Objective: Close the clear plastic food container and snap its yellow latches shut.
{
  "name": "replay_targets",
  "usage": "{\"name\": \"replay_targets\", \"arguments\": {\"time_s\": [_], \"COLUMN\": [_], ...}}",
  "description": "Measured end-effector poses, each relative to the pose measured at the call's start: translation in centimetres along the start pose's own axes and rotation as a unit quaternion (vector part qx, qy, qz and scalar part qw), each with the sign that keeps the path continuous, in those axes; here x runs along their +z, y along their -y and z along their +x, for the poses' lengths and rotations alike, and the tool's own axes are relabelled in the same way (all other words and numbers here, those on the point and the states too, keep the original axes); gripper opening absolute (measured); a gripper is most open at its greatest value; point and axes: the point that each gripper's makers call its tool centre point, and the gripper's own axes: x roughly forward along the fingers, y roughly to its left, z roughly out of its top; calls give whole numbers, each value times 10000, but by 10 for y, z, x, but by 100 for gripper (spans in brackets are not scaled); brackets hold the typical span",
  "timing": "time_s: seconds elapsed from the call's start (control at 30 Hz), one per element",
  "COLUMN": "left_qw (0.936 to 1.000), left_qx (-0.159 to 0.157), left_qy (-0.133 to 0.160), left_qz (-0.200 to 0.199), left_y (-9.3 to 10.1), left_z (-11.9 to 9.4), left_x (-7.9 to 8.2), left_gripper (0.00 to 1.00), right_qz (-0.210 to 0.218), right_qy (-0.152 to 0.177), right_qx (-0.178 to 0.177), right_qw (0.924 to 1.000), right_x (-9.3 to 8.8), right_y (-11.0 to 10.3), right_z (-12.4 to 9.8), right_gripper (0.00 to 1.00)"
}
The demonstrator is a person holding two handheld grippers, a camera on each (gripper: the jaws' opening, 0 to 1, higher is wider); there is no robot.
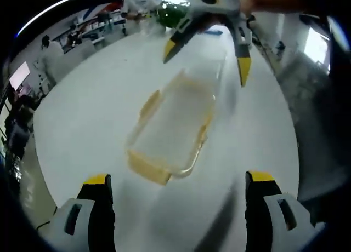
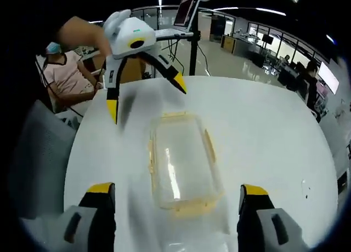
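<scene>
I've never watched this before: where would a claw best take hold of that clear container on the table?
Probably at a yellow latch on a long side of the container, coming from above: the box lies flat on the table, lid on, and the latches stick out at the edges.

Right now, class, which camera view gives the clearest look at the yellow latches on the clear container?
The right gripper view: the container sits sharp, its yellow latches showing along the sides and both ends. The left gripper view shows the same container blurred by motion, its latches only yellowish smears.
</scene>
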Motion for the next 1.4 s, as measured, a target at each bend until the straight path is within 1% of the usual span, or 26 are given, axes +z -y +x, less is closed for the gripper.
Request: {"name": "replay_targets", "arguments": {"time_s": [0.07,0.17,0.27,0.3,0.4,0.47,0.5,0.57,0.6,0.7,0.8,0.83,0.87,0.9,0.97,1.0,1.03,1.07,1.1,1.13,1.17,1.2,1.33,1.37,1.4], "left_qw": [9999,9995,9993,9992,9990,9985,9978,9966,9966,9961,9944,9943,9943,9942,9940,9936,9932,9930,9923,9917,9908,9907,9889,9887,9885], "left_qx": [-129,-192,-263,-335,-368,-411,-435,-450,-465,-604,-736,-738,-733,-726,-754,-792,-853,-874,-910,-921,-938,-928,-975,-969,-950], "left_qy": [-48,-153,-168,-186,-217,-265,-316,-363,-342,-250,-340,-339,-349,-334,-341,-358,-388,-399,-444,-482,-550,-524,-565,-575,-586], "left_qz": [50,184,181,137,155,260,390,587,596,600,684,692,693,715,721,726,695,690,719,755,810,851,968,990,1016], "left_y": [2,3,2,2,1,1,1,0,1,4,4,2,1,-2,-6,-7,-10,-10,-13,-15,-17,-19,-23,-25,-26], "left_z": [2,4,6,7,9,10,10,10,10,11,14,15,16,17,19,20,22,22,24,25,26,27,27,27,27], "left_x": [-1,-5,-6,-7,-9,-11,-12,-12,-11,-8,-10,-9,-9,-7,-6,-7,-8,-9,-10,-10,-10,-8,-5,-5,-6], "left_gripper": [99,99,99,99,99,99,98,95,94,92,85,84,85,86,84,84,83,82,81,79,78,76,68,66,64], "right_qz": [-7,-136,-155,-124,-155,-198,-229,-190,-140,-163,-128,-142,-206,-284,-188,-66,-74,-62,-28,-32,-60,-244,-330,-384,-437], "right_qy": [-57,-222,-265,-279,-301,-357,-381,-360,-334,-312,-365,-380,-412,-449,-450,-450,-448,-511,-694,-749,-847,-759,-815,-816,-816], "right_qx": [28,109,183,216,274,295,266,262,305,266,273,267,223,123,149,209,224,196,193,219,307,338,324,286,76], "right_qw": [10000,9996,9994,9993,9991,9987,9987,9988,9989,9990,9989,9988,9987,9985,9987,9987,9987,9985,9974,9969,9959,9962,9956,9955,9957], "right_x": [-2,-8,-9,-10,-10,-13,-14,-14,-13,-12,-17,-18,-20,-21,-21,-21,-21,-23,-30,-33,-37,-34,-34,-34,-32], "right_y": [-1,-6,-9,-9,-12,-12,-11,-8,-8,-5,-3,-2,0,5,9,9,12,15,16,16,13,13,18,21,29], "right_z": [4,11,17,19,20,20,19,17,17,16,16,16,16,17,19,20,23,25,26,27,27,26,23,21,19], "right_gripper": [96,98,97,97,95,92,90,83,83,83,80,78,77,76,74,72,68,65,61,57,57,58,50,50,51]}}
